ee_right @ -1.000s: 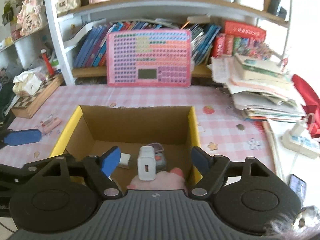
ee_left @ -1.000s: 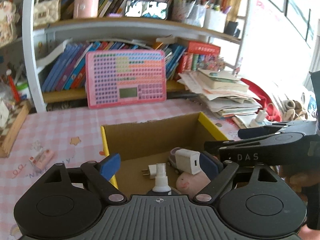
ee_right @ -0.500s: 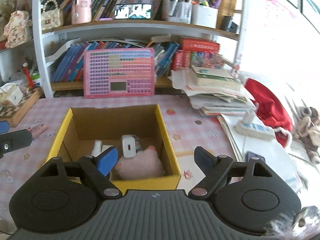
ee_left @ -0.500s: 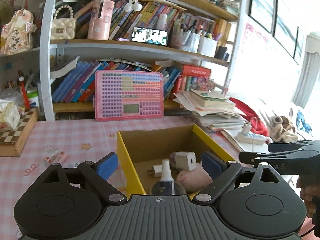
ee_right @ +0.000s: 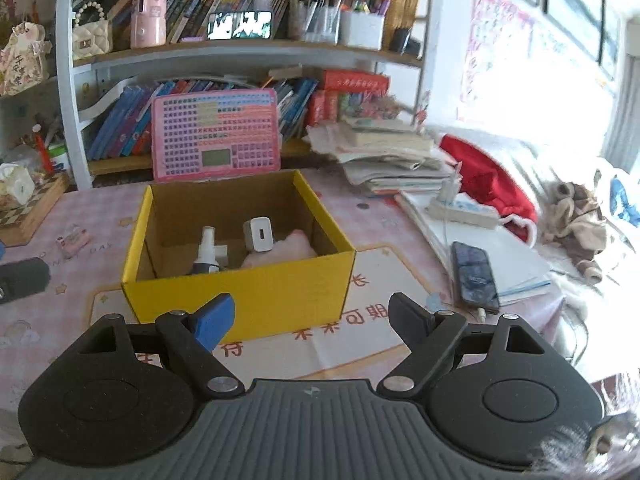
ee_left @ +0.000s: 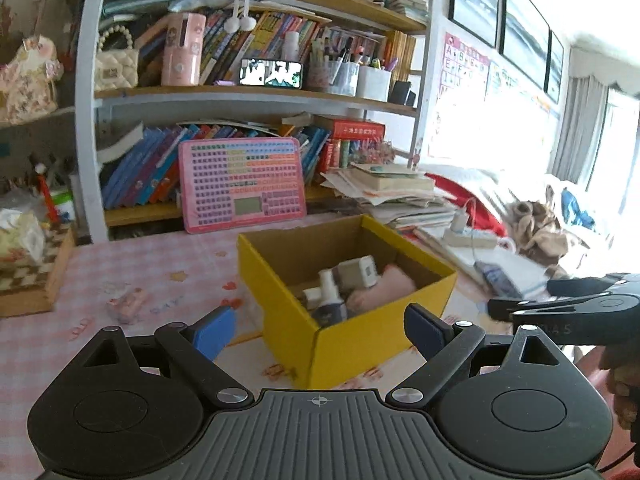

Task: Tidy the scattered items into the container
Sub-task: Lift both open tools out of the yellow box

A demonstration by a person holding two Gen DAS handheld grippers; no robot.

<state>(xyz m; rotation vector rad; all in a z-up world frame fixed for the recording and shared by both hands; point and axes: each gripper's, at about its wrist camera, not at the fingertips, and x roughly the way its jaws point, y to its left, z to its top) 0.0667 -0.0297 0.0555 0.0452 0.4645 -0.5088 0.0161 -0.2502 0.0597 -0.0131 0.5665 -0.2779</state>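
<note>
since a second ago both our tools have pulled back from the yellow cardboard box (ee_right: 240,288): then they hung right over its opening, now the whole box sits ahead of them on the worktop (ee_right: 380,340). the left tool (ee_left: 318,330) and the right tool (ee_right: 310,318) both stand wide with nothing between their pads; the right one's jaws have just been opening. inside the box lie a small spray bottle (ee_right: 206,250), a white charger plug (ee_right: 259,234) and a pink plush toy (ee_right: 280,254). one small pink item (ee_left: 126,306) lies out on the checked cloth, left of the box and well apart from it; it is too blurred to name. we judge that is the piece left to collect. the risk: the left tool, swinging across to reach it, could clip the near corner of the box and shove it, or knock the phone (ee_right: 474,276) near the worktop's right edge. both tools point forward and tilt somewhat downward, the right tool's tip showing at the left view's right edge.
</note>
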